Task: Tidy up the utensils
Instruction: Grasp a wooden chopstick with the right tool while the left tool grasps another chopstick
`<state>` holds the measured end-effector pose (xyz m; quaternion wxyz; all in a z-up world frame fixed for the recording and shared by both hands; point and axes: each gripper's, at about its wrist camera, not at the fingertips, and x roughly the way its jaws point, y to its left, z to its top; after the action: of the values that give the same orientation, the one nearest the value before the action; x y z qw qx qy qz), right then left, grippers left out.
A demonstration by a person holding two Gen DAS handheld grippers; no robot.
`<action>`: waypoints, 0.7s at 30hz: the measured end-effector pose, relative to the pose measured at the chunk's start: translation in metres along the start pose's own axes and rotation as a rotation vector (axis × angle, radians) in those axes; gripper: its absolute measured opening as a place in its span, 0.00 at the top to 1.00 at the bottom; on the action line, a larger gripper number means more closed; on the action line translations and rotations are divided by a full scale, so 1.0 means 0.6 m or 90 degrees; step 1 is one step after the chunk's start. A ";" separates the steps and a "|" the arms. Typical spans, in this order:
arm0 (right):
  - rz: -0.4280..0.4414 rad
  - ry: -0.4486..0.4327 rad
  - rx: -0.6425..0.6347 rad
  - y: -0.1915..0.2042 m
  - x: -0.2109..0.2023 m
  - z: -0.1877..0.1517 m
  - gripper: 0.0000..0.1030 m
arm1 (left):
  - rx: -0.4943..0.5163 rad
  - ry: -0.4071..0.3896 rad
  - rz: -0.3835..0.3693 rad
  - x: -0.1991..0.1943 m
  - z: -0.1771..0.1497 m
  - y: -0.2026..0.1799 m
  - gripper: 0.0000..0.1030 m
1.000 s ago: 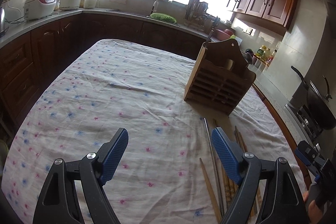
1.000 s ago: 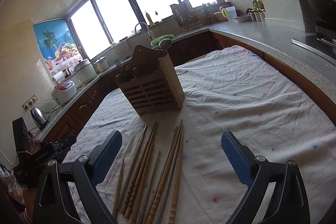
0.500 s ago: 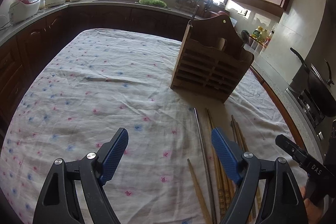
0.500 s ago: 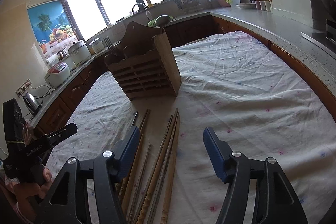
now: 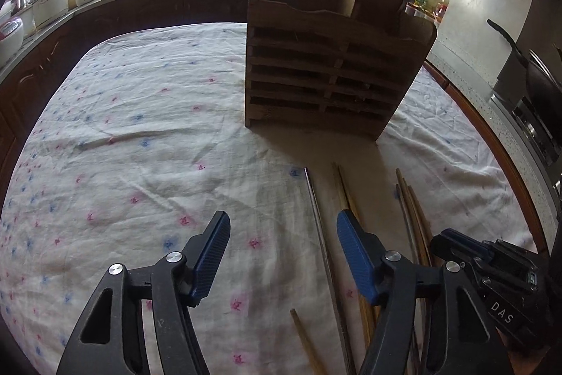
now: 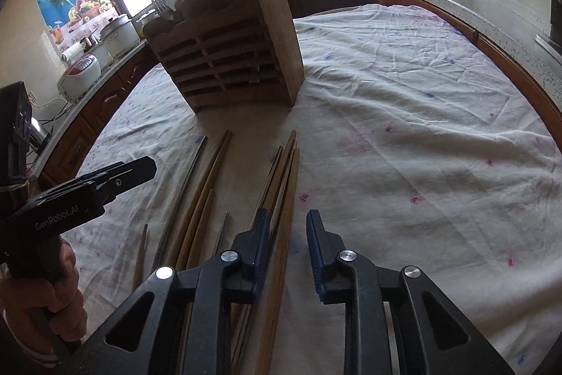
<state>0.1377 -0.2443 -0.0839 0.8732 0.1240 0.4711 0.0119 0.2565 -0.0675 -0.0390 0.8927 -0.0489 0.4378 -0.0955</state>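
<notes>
While both grippers descend toward the loose chopsticks, the floral tablecloth offers the widest open room: its far and right-hand stretches lie bare, and the cloth falls away at a dark wooden counter edge to the right. Near the middle stands the slatted wooden utensil holder, upright, with a fork and a spoon already poking out of its top compartments. Its front face is well apart from the chopstick tips, so there is space to lift and swing a stick upward without clipping it.

Nearer the cameras, the chopsticks lie roughly parallel on the cloth, wooden ones mixed with at least one metal chopstick.

The right gripper is closing, its jaws now narrow, with a wooden stick running up between them; whether the pads already press on it is hard to tell, and probably they do not yet. Best to pinch one stick only, since neighbours lie touching it.

The left gripper is also closing, about half open, with the metal chopstick between its pads but untouched. It sits just beside the right tool, so lifting one hand at a time would avoid a knock.
</notes>
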 end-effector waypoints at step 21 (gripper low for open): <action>-0.062 0.008 -0.049 0.008 0.055 0.056 0.94 | 0.111 0.026 0.033 0.075 0.026 -0.054 0.95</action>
<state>0.1840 -0.2422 -0.0924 0.8740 0.0671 0.4812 -0.0120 0.2916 -0.1087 -0.0589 0.8866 0.0424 0.4470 -0.1109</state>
